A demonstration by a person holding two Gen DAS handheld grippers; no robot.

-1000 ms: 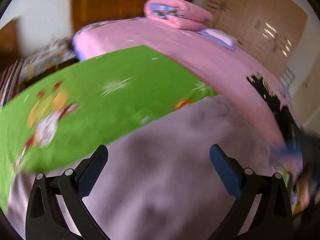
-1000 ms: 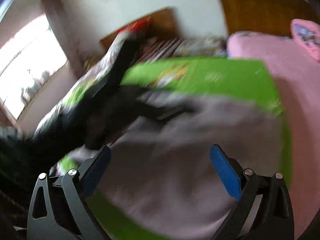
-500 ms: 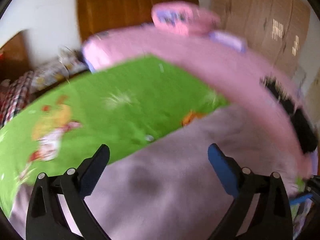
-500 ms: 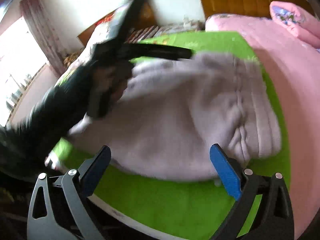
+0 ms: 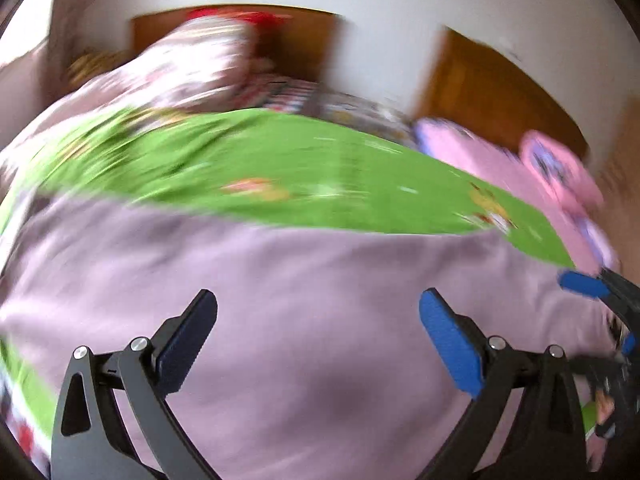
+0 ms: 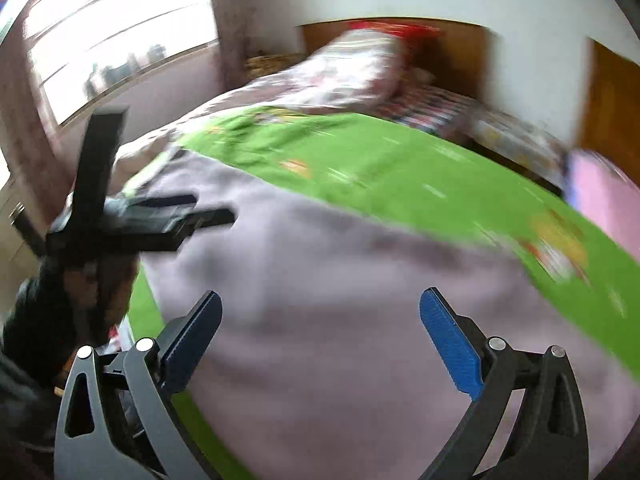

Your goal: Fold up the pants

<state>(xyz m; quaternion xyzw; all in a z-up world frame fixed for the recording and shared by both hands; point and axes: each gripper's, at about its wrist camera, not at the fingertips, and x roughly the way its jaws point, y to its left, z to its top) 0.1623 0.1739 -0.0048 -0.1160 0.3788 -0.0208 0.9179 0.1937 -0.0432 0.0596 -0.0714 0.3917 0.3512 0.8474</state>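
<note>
Pale lilac pants lie spread on a green printed sheet and fill the lower half of both blurred views. My left gripper hovers just over the fabric, open, with nothing between its blue pads. My right gripper is open too, above the same pants. In the right wrist view the left gripper reaches in from the left, held by a hand in a dark sleeve. In the left wrist view a blue fingertip of the right gripper shows at the right edge.
The green sheet covers a bed. A pink quilt with a pink pillow lies to the right, a patterned quilt heaped at the far end. Wooden headboard and white wall behind. A window at left.
Both cameras have swung left, so the far wall, headboard and window now show. Both grippers have stayed open over the pants. The views are motion-blurred.
</note>
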